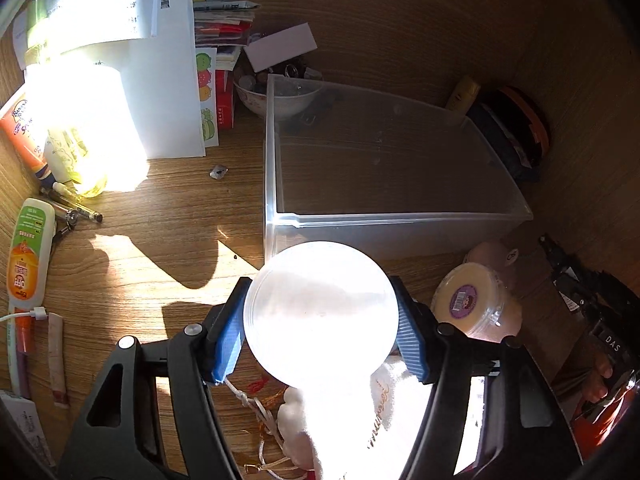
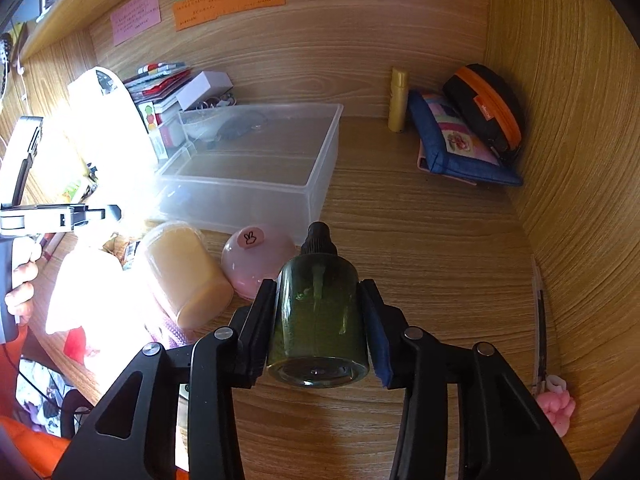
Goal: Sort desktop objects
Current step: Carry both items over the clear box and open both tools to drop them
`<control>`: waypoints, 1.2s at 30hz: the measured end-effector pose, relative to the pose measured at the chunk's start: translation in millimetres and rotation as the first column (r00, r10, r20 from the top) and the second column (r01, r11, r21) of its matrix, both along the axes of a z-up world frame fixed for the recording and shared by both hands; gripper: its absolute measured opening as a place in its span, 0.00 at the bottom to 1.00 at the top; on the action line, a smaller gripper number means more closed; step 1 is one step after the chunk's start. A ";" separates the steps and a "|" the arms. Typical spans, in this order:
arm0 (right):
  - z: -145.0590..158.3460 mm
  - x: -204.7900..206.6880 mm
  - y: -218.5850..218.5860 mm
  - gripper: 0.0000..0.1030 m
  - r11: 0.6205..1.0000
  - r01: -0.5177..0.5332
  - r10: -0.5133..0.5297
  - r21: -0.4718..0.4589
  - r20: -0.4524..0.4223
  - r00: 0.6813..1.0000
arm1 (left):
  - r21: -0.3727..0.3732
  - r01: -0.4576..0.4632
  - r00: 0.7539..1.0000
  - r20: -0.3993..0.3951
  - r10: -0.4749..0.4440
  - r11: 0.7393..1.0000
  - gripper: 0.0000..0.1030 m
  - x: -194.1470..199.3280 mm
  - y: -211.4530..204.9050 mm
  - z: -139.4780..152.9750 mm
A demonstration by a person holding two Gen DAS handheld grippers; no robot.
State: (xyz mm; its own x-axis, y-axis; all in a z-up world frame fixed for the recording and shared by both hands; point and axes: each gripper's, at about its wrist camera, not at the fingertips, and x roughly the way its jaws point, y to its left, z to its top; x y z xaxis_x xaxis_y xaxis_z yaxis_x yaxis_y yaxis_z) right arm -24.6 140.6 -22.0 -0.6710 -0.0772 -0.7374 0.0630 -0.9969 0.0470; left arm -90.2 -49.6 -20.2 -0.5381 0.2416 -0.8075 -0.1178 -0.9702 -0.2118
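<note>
While both loads hang short of the clear plastic bin (image 1: 392,184), mid-carry by the look of it — left gripper (image 1: 320,320) clamped on a white round jar (image 1: 320,312), right gripper (image 2: 318,312) clamped on a dark green spray bottle (image 2: 318,304). Next, probably: clearing the near rim, then letting go inside. Nothing seen in the bin — only a bowl (image 1: 276,98) of small bits behind it.
</note>
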 end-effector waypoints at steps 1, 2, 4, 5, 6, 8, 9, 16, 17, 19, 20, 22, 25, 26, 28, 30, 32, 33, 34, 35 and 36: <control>3.9 -0.2 0.2 0.37 1.000 0.000 0.000 -0.003 -0.013 1.000 | 0.000 -0.004 1.000 -0.018 0.004 1.000 0.63 2.8 -2.8 7.0; 8.0 -1.2 0.1 0.37 1.000 -0.001 0.001 -0.009 -0.026 1.000 | -0.001 -0.011 0.999 -0.037 0.011 1.000 0.63 5.8 -5.3 13.9; 15.3 -5.1 -1.3 0.37 1.000 -0.008 0.008 -0.012 -0.048 0.999 | -0.004 -0.021 0.997 -0.074 0.021 1.000 0.63 7.2 -7.1 27.6; 18.9 -7.5 -2.5 0.37 1.000 -0.008 0.008 -0.009 -0.060 0.998 | -0.005 -0.026 0.995 -0.091 0.026 1.000 0.63 5.9 -7.5 35.3; 22.4 -10.7 -4.1 0.37 1.000 -0.013 0.013 -0.004 -0.071 0.997 | -0.007 -0.031 0.994 -0.105 0.030 0.999 0.63 2.9 -10.4 40.0; 30.0 -17.0 -6.9 0.37 1.000 -0.023 0.023 -0.005 -0.091 0.996 | -0.002 -0.036 0.991 -0.126 0.035 0.999 0.63 2.4 -14.5 48.4; 33.7 -20.7 -8.1 0.37 0.999 -0.032 0.031 -0.005 -0.099 0.995 | -0.003 -0.037 0.990 -0.133 0.037 0.999 0.63 -0.1 -14.2 51.3; 53.6 -51.4 -21.0 0.37 0.997 -0.068 0.070 0.021 -0.139 0.988 | -0.026 -0.040 0.986 -0.161 0.035 0.999 0.63 -28.2 -5.4 63.6; 54.8 -57.0 -22.3 0.37 0.997 -0.074 0.076 0.020 -0.136 0.988 | -0.030 -0.038 0.986 -0.161 0.032 0.999 0.63 -33.3 -3.8 64.4; 55.9 -67.5 -25.7 0.37 0.996 -0.085 0.087 0.024 -0.130 0.988 | -0.040 -0.030 0.987 -0.157 0.024 0.999 0.63 -43.6 -0.1 63.4; 55.6 -73.3 -28.0 0.37 0.996 -0.090 0.093 0.028 -0.125 0.988 | -0.043 -0.025 0.988 -0.152 0.019 0.999 0.63 -49.3 1.9 62.3; 53.5 -84.0 -32.3 0.37 0.995 -0.097 0.101 0.039 -0.115 0.988 | -0.044 -0.014 0.991 -0.135 0.008 0.999 0.63 -61.6 5.5 58.7; 47.1 -102.1 -36.9 0.37 0.993 -0.114 0.117 0.035 -0.084 0.990 | -0.050 0.003 0.994 -0.105 -0.009 0.999 0.63 -79.9 10.9 50.6; 44.0 -108.7 -38.2 0.37 0.992 -0.122 0.123 0.031 -0.070 0.990 | -0.054 0.008 0.995 -0.095 -0.013 0.999 0.63 -85.9 12.8 47.3; 37.3 -121.2 -41.0 0.37 0.991 -0.132 0.133 0.034 -0.043 0.990 | -0.065 0.021 0.997 -0.068 -0.025 0.998 0.63 -97.4 18.4 37.8; 30.2 -133.5 -43.7 0.37 0.989 -0.145 0.146 0.041 -0.013 0.989 | -0.070 0.040 0.998 -0.036 -0.042 0.997 0.63 -107.3 25.8 26.7; 22.7 -144.6 -45.6 0.37 0.986 -0.162 0.161 0.044 0.019 0.987 | -0.073 0.055 0.998 -0.007 -0.056 0.996 0.63 -118.6 30.5 16.9; 19.2 -149.7 -46.8 0.37 0.985 -0.166 0.165 0.049 0.032 0.986 | -0.074 0.062 0.998 0.007 -0.062 0.995 0.63 -124.0 32.5 12.1; 16.0 -154.1 -47.8 0.37 0.983 -0.174 0.172 0.052 0.045 0.984 | -0.075 0.070 0.997 0.022 -0.068 0.995 0.63 -129.4 34.4 7.3; 13.0 -159.2 -48.2 0.37 0.982 -0.179 0.175 0.055 0.060 0.983 | -0.075 0.079 0.996 0.036 -0.076 0.994 0.63 -134.2 36.4 2.9; 9.9 -163.3 -48.6 0.37 0.981 -0.184 0.180 0.056 0.074 0.981 | -0.077 0.087 0.995 0.047 -0.084 0.993 0.63 -138.4 38.7 -0.7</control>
